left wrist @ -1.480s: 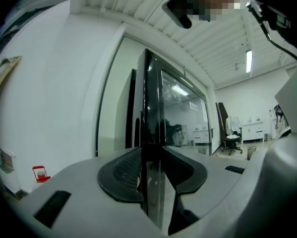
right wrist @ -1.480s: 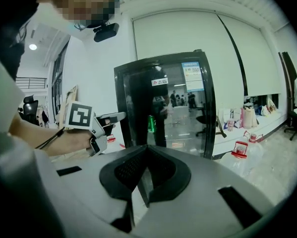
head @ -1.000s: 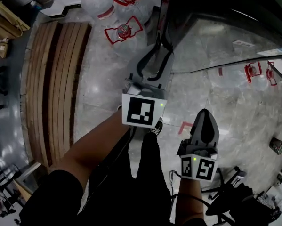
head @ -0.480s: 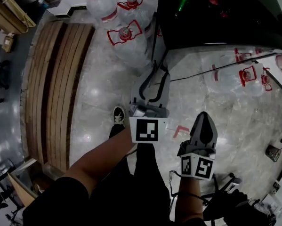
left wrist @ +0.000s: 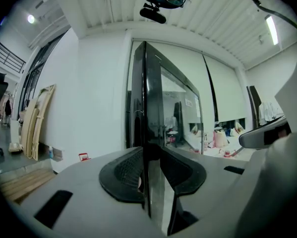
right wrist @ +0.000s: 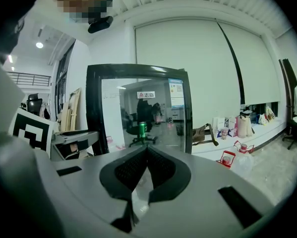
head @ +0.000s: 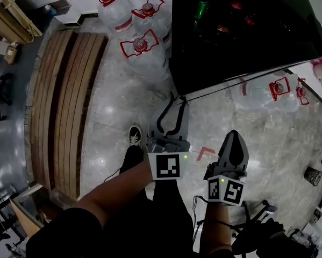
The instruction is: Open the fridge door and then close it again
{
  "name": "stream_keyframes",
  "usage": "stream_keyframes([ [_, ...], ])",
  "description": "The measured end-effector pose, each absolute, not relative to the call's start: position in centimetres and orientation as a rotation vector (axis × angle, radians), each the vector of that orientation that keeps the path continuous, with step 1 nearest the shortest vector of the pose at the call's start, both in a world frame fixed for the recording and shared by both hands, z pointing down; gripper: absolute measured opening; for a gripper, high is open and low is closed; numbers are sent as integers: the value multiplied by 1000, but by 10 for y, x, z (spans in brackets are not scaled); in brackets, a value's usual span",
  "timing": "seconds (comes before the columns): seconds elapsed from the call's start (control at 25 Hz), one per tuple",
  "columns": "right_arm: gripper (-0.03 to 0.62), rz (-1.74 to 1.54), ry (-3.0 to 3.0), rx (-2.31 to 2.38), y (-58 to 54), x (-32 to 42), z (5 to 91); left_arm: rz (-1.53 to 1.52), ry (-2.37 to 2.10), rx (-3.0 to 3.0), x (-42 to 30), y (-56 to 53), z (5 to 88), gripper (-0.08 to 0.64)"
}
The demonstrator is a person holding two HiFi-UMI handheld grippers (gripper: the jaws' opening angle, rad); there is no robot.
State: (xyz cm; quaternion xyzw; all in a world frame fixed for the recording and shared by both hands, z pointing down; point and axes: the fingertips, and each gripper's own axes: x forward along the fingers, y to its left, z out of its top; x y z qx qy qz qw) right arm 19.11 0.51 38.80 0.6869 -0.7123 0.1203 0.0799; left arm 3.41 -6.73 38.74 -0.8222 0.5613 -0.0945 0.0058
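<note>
The black-framed glass fridge door (head: 247,42) fills the upper right of the head view, with a green can (head: 201,4) and red-topped bottles behind the glass. My left gripper (head: 174,104) reaches up to the door's near corner. In the left gripper view the door (left wrist: 144,108) stands edge-on between the jaws, whose pads lie against both its faces while the jaws are closing (left wrist: 148,172). My right gripper (head: 234,136) hangs lower right, shut and empty, apart from the door. Its own view faces the glass (right wrist: 138,108) with the pads (right wrist: 147,155) together.
Large water jugs with red handles (head: 142,42) stand left of the fridge, and more (head: 281,87) stand at its right. A slatted wooden bench (head: 64,95) runs along the left. A person's shoe (head: 135,136) and a red floor mark (head: 206,152) lie below the left gripper.
The door has swung round with my left gripper on its edge, so the dark fridge interior now shows behind the glass. The left gripper has drawn back toward the body. The right gripper barely shifted.
</note>
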Motion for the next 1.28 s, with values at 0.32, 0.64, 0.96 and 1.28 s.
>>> stream_keyframes([
  [0.32, 15, 370, -2098, 2091, 11, 208, 385, -302, 1798, -2552, 41, -50, 388, 110],
  [0.64, 15, 359, -2090, 2111, 15, 219, 379, -302, 1804, -2552, 44, -49, 386, 107],
  [0.96, 15, 348, -2109, 2102, 18, 213, 373, -278, 1805, -2547, 42, -48, 384, 107],
  [1.28, 15, 354, -2114, 2100, 18, 211, 374, -272, 1811, -2548, 42, -50, 385, 107],
])
